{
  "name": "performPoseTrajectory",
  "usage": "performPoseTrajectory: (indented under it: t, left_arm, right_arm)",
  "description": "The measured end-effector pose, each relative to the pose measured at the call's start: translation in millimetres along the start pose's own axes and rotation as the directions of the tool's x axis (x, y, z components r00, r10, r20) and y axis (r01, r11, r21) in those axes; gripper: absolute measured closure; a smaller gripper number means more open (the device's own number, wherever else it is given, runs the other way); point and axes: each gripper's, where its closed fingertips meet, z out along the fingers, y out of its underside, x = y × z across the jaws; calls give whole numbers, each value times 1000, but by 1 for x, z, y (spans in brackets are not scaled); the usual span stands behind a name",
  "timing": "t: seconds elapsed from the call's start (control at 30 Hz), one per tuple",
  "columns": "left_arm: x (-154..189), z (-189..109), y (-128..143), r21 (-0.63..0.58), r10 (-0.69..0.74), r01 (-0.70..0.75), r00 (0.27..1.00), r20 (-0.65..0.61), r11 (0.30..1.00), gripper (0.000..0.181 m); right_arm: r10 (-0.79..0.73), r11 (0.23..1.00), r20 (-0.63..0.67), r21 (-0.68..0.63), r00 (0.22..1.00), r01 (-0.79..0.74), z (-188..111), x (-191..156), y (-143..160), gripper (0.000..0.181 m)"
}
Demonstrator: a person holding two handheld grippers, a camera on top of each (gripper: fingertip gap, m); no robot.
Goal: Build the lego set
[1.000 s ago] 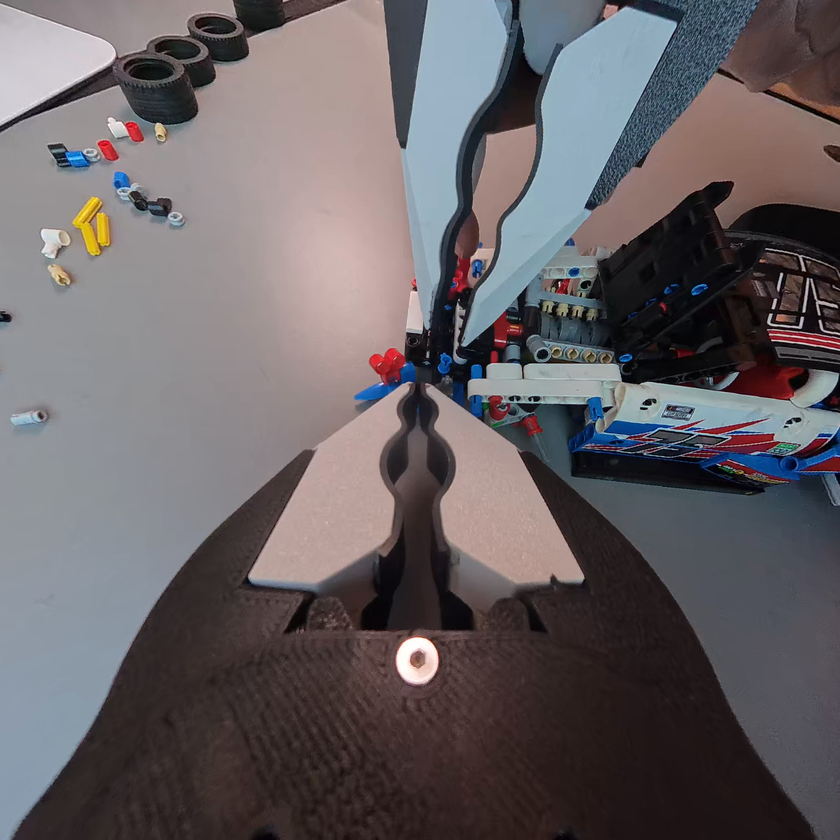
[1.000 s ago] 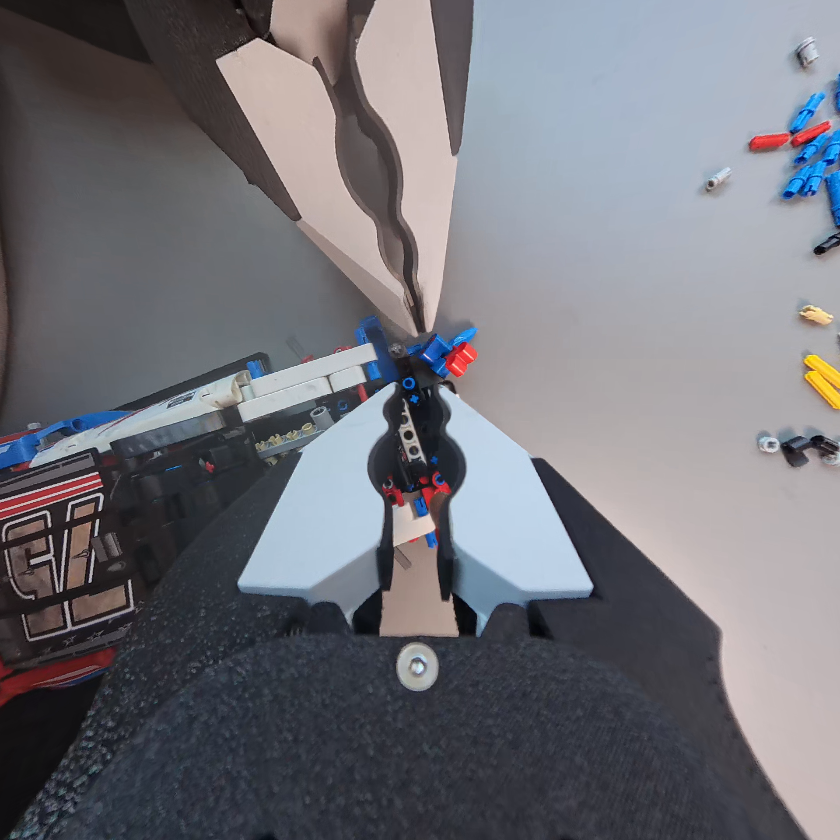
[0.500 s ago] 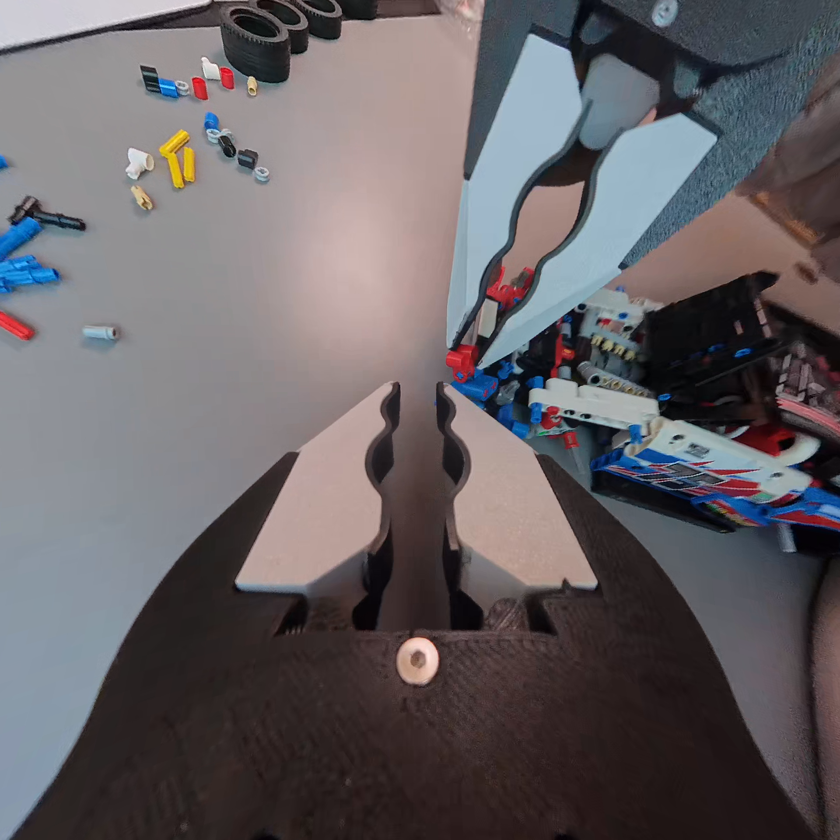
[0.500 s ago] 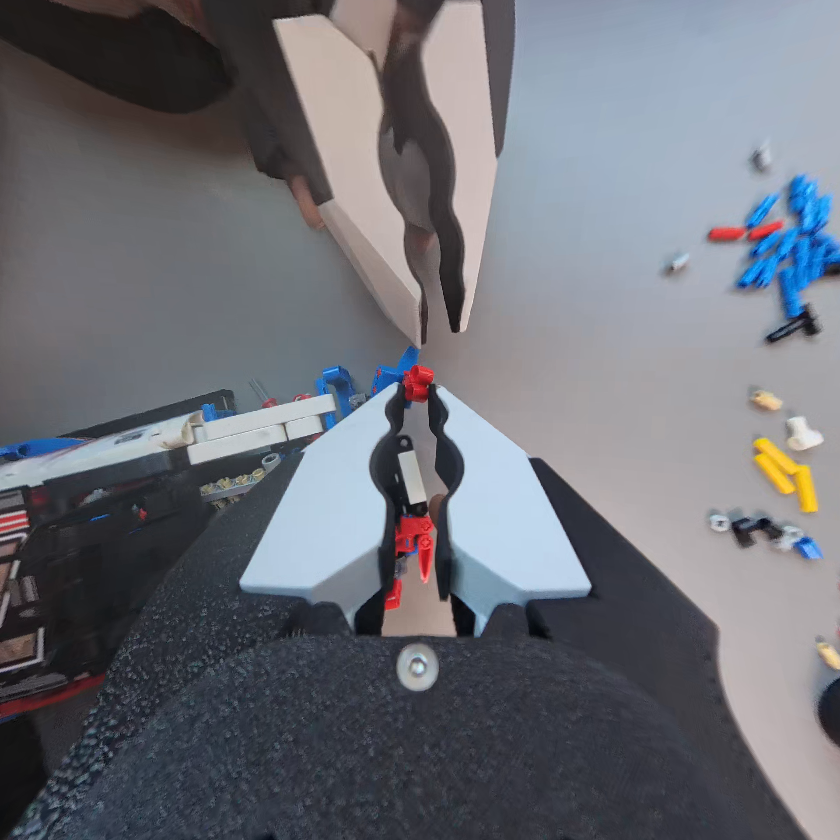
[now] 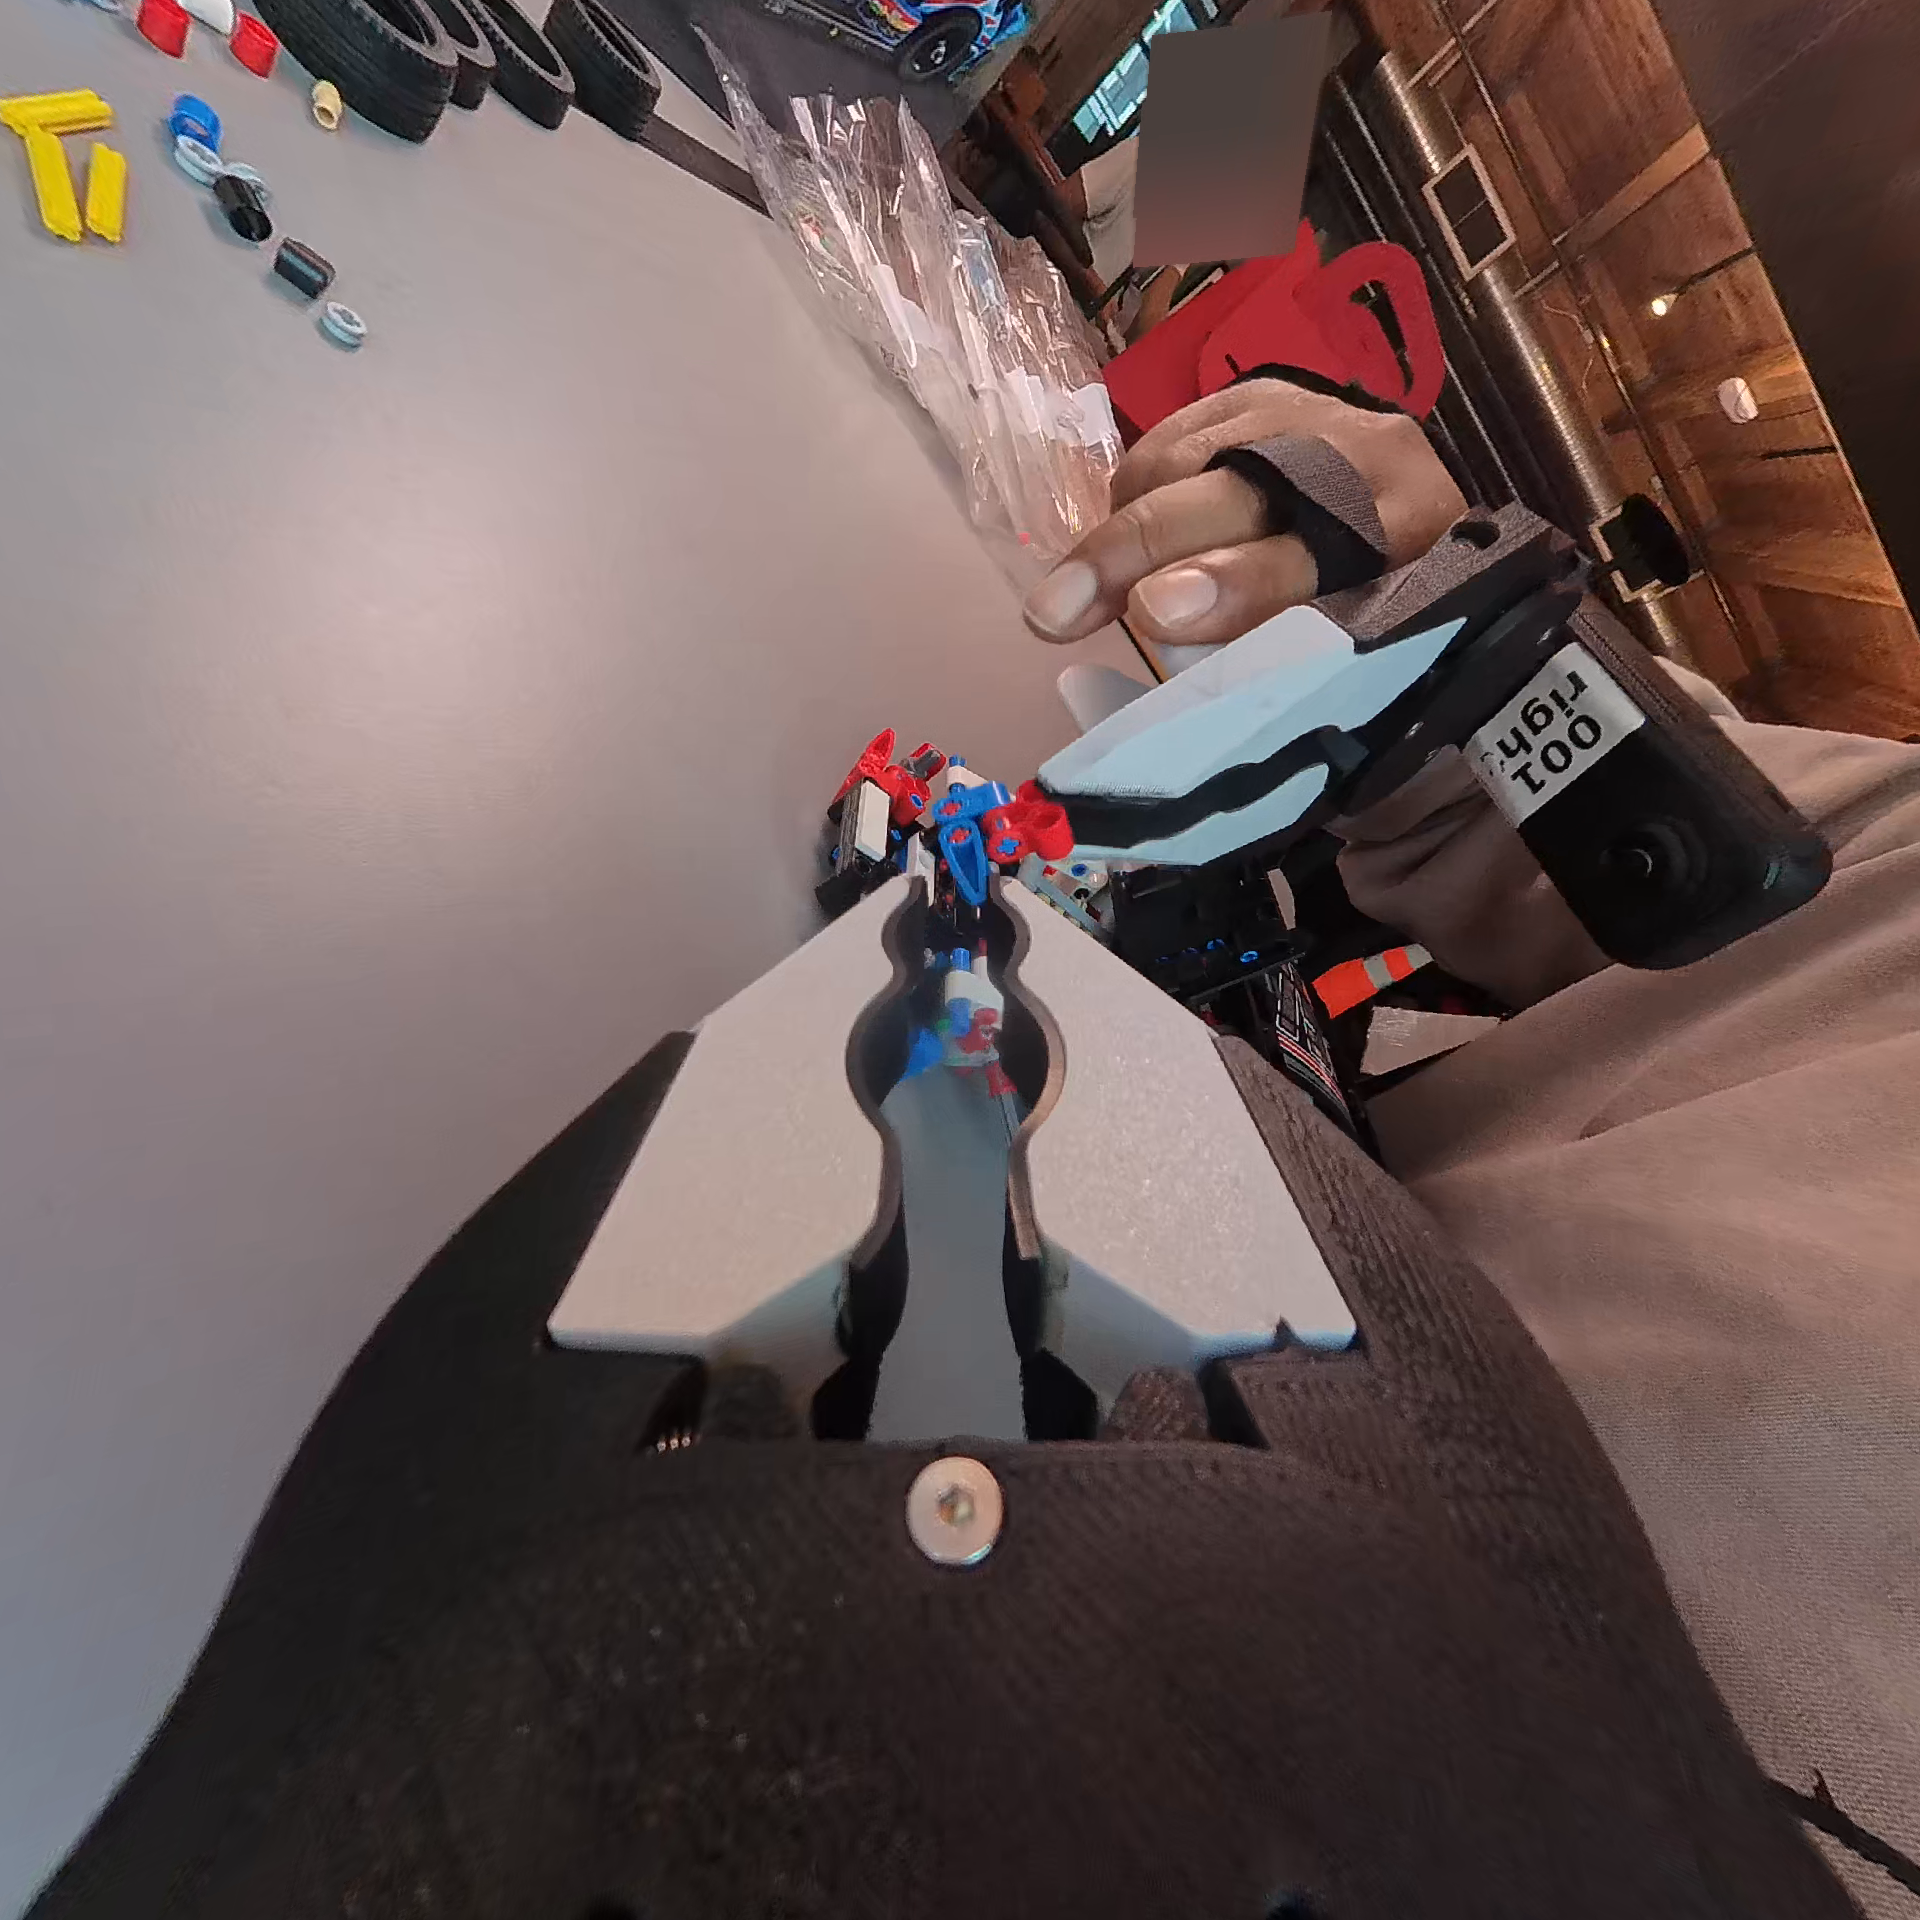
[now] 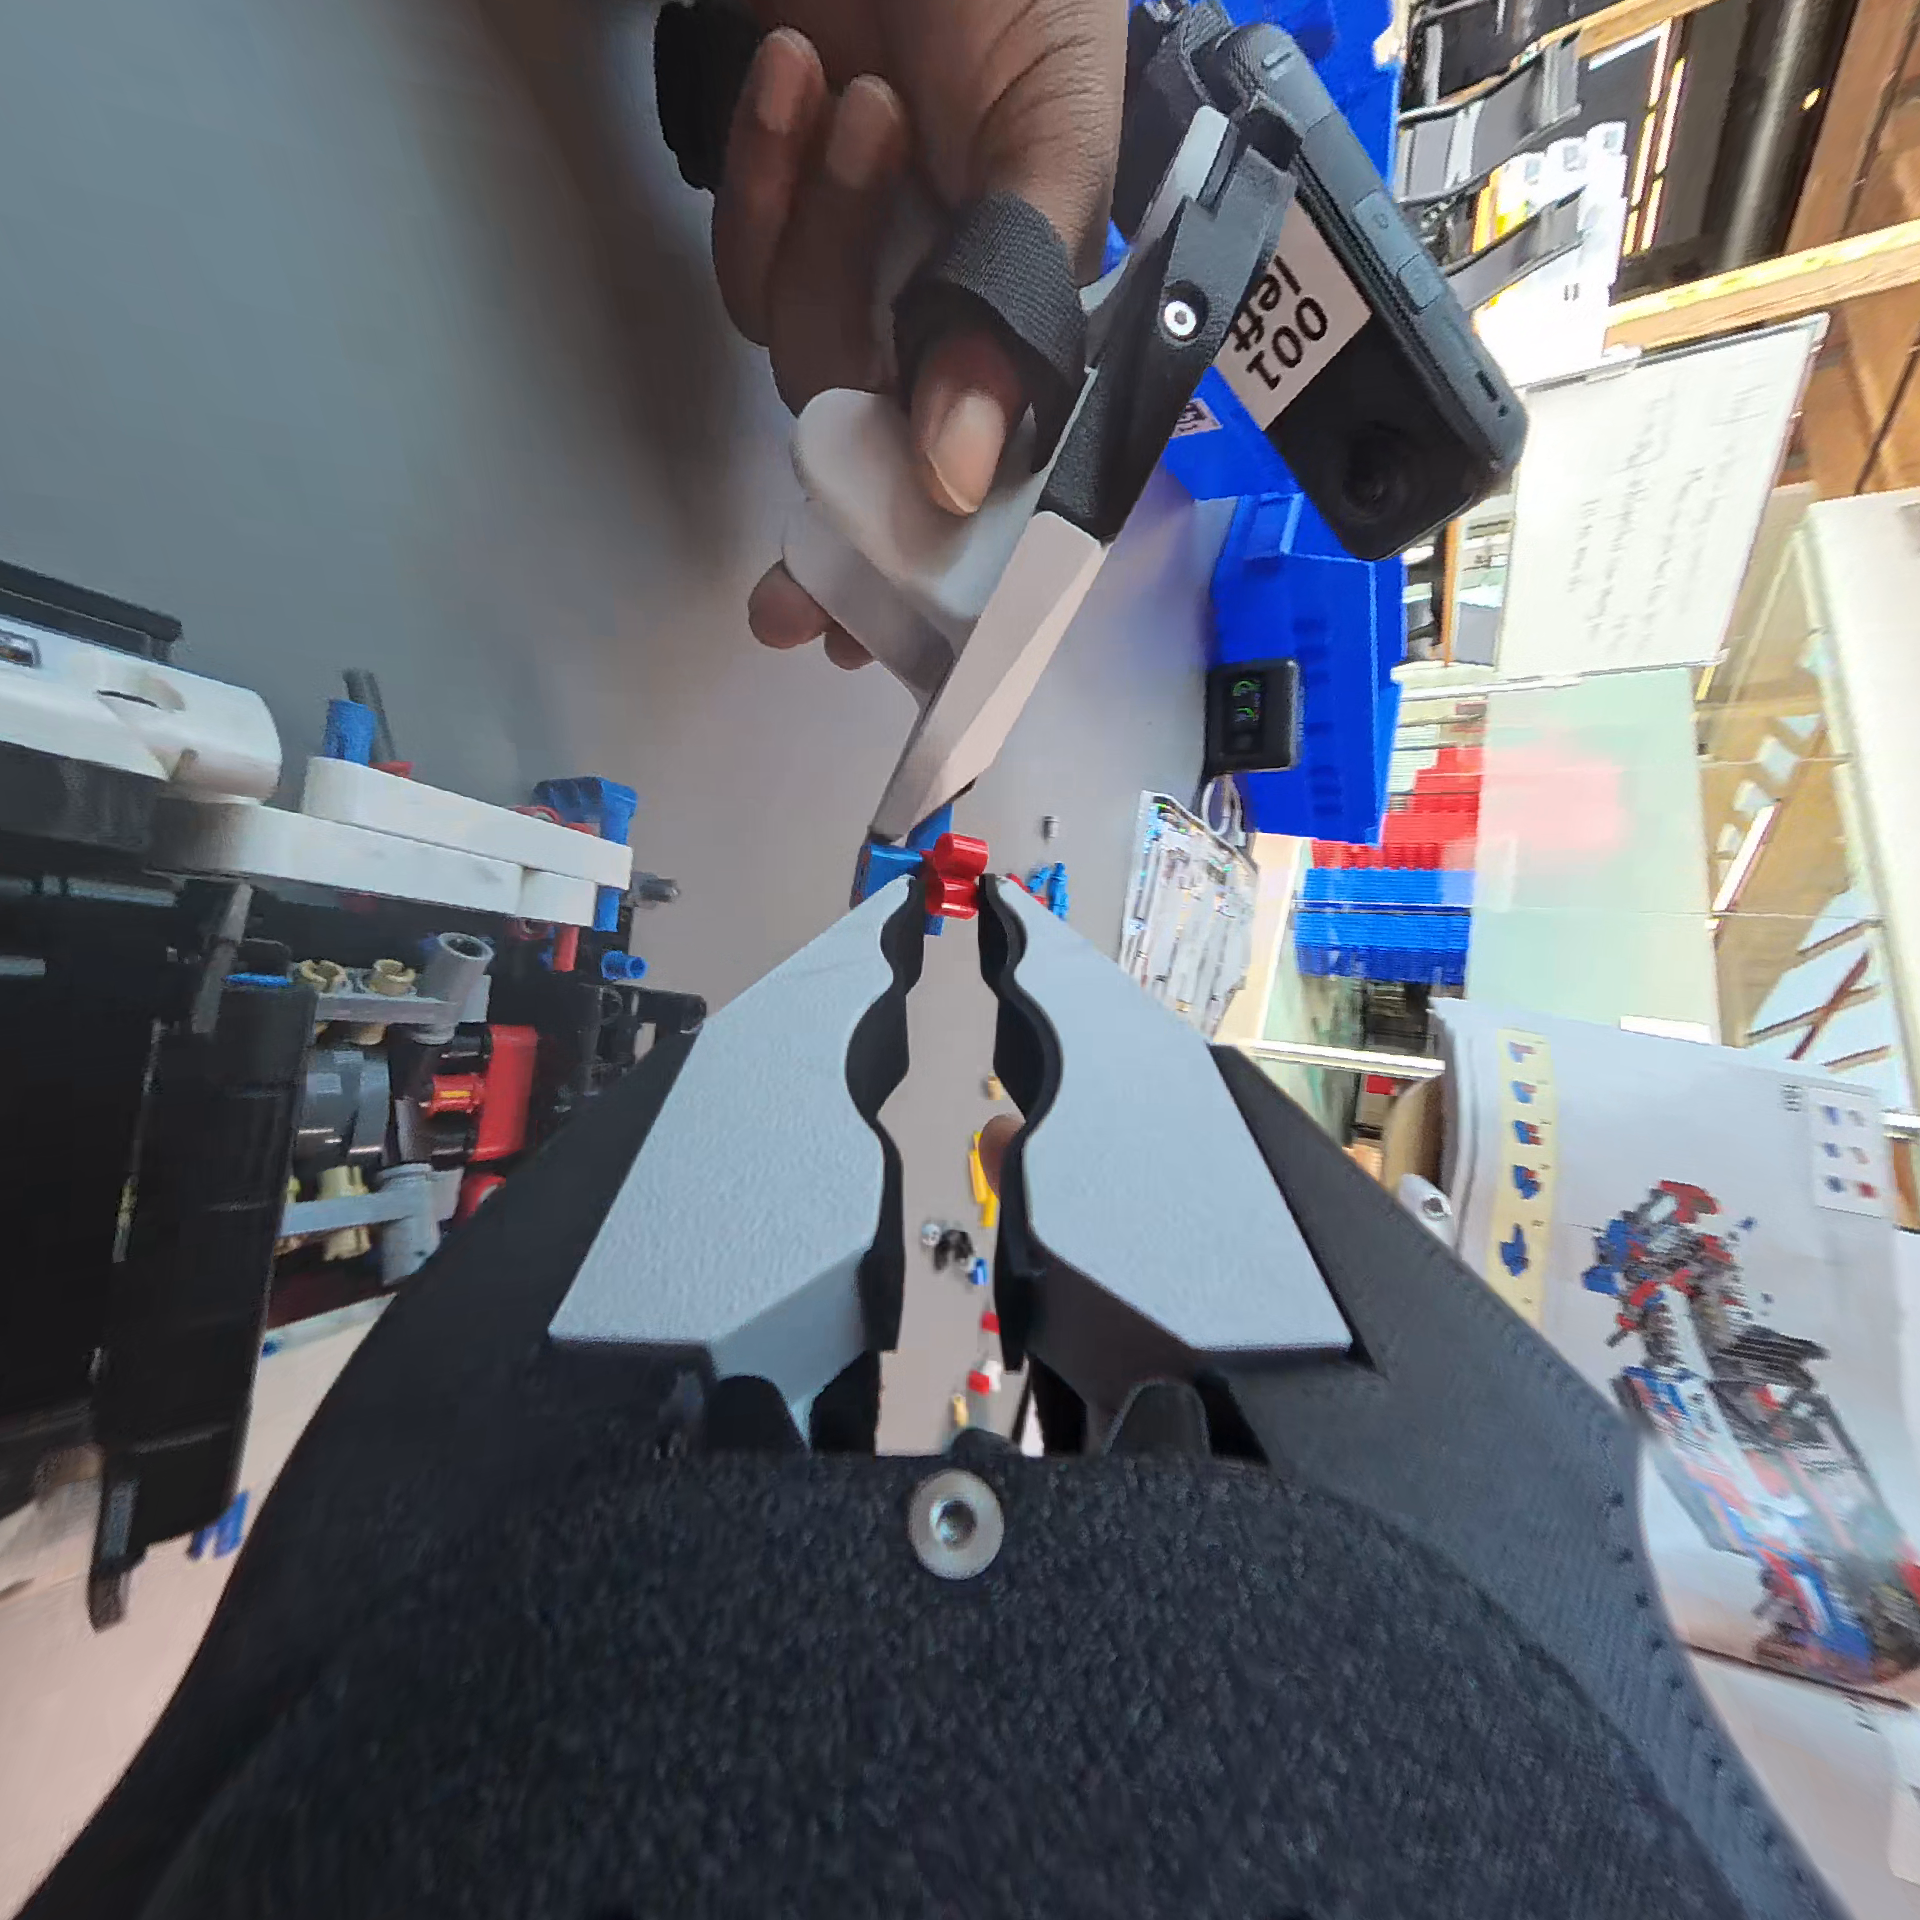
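Observation:
The partly built lego car point(image 6: 364, 1039) lies at the left in the right wrist view; its black body also shows in the left wrist view point(image 5: 1205, 925). My left gripper point(image 5: 958, 885) is shut on the blue part point(image 5: 971, 852) at the car's front end. Its tip also shows from the side in the right wrist view point(image 6: 920, 816), touching that blue part point(image 6: 883, 862). My right gripper point(image 6: 951, 888) is shut on a small red connector point(image 6: 954, 868) at its fingertips, right against the blue part. It also shows in the left wrist view point(image 5: 1049, 821), with the connector point(image 5: 1039, 826).
Loose yellow pins point(image 5: 62, 166), small parts and black tyres point(image 5: 416, 62) lie at the table's far left. Clear plastic bags point(image 5: 935, 291) lie behind the car. An instruction booklet point(image 6: 1714, 1351) lies at the right. Blue bins point(image 6: 1309, 675) stand beyond. Less than 4 cm separates the two grippers' tips.
My left gripper was open and short of the car; it has closed on the blue front part. The right gripper has turned, still holding the red connector, and both views have swung up toward the room.

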Motion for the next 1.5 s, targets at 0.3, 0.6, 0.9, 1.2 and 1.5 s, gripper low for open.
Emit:
performPoseTrajectory:
  t: [0.3,0.6,0.9,1.2,1.5]
  left_arm:
    - [3,3,-3,31,47,-47,999,2,998,174]
    - [2,4,-2,24,68,-68,998,3,997,179]
    - [-12,8,-6,-33,421,-430,860,288,902,179]
    - [-15,18,1,-199,657,-643,624,423,739,179]
    - [-12,16,-5,-220,700,-700,530,479,680,180]
  right_arm:
    - [-99,995,-57,14,993,100,-5,-3,-2,175]
    - [-111,993,-39,45,993,112,-5,-9,-2,175]
    - [638,760,287,-92,714,-643,-9,-22,12,160]
    - [861,500,268,-298,432,-813,-5,-36,24,172]
    - [937,341,192,-337,291,-878,-4,-32,22,176]
